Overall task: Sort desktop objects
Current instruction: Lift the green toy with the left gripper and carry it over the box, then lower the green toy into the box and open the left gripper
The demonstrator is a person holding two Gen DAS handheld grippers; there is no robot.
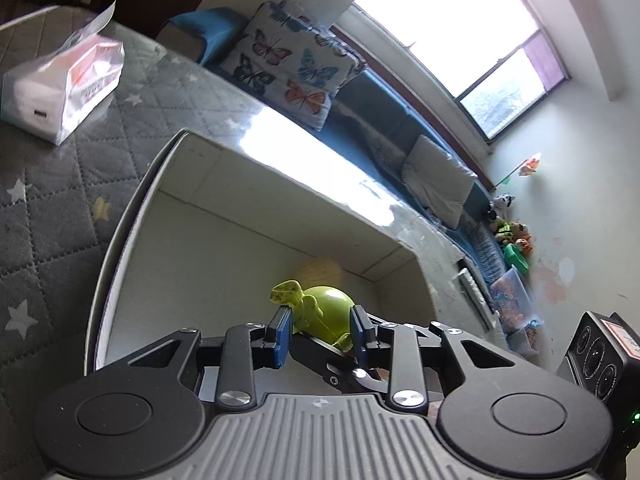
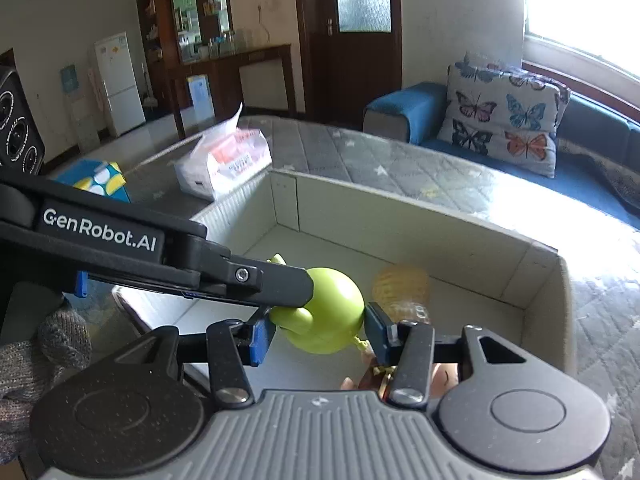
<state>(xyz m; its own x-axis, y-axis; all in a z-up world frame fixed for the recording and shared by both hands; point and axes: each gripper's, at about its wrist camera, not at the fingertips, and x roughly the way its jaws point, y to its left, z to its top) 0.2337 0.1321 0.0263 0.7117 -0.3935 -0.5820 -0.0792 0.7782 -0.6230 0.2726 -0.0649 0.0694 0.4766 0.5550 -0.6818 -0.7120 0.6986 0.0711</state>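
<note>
Both grippers carry the green toy [image 2: 332,316] over the open cardboard box [image 2: 536,280]: the right gripper [image 2: 318,338] pinches its round body between the blue pads, and the left gripper [image 1: 320,336] seems to clamp it too. A yellow ball [image 2: 400,286] already lies at the box's far wall, so sorting looks partly done; the toy is not yet dropped, and the tissue pack [image 2: 224,160] sits on the table to the far left.

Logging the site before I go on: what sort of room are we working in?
Most likely a home living room: a blue sofa with a butterfly cushion under a bright window, and a white fridge in the room behind.
</note>
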